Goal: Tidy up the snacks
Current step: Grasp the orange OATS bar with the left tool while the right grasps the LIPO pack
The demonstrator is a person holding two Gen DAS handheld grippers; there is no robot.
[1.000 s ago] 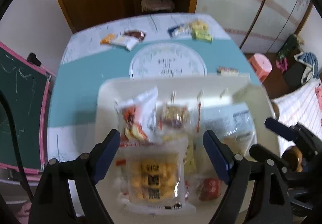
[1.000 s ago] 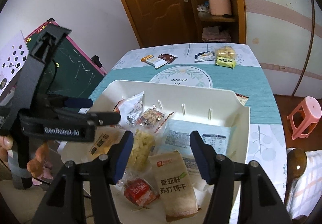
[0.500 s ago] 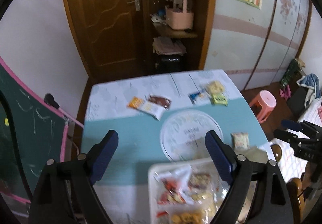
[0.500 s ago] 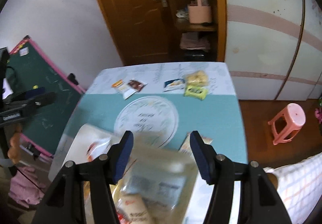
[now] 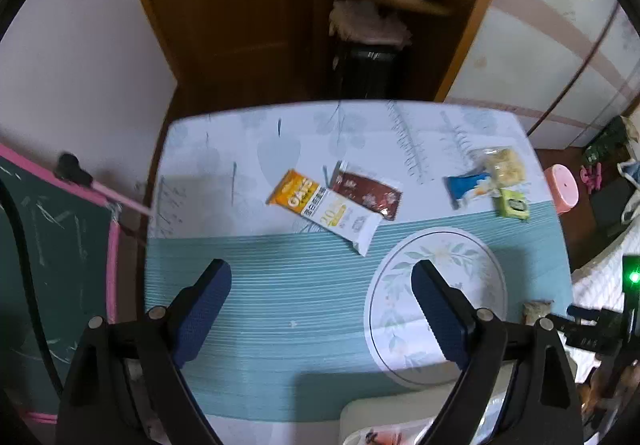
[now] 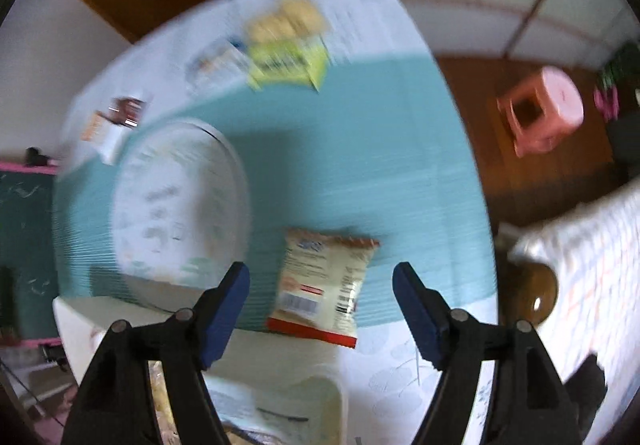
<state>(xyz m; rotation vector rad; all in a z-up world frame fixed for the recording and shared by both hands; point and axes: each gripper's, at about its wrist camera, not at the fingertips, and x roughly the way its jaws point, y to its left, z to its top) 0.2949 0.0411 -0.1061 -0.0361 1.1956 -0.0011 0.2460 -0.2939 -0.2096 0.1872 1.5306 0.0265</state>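
Both grippers over the teal striped tablecloth (image 5: 280,285), jaws opening, nothing between them.
Right gripper (image 6: 321,295) above cream foil snack packet (image 6: 324,285), which lies just right of round floral white placemat (image 6: 176,201); left gripper (image 5: 320,309) left of that placemat.

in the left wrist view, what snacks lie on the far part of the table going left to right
orange and white bar → dark red packet → blue and white packet → green packet
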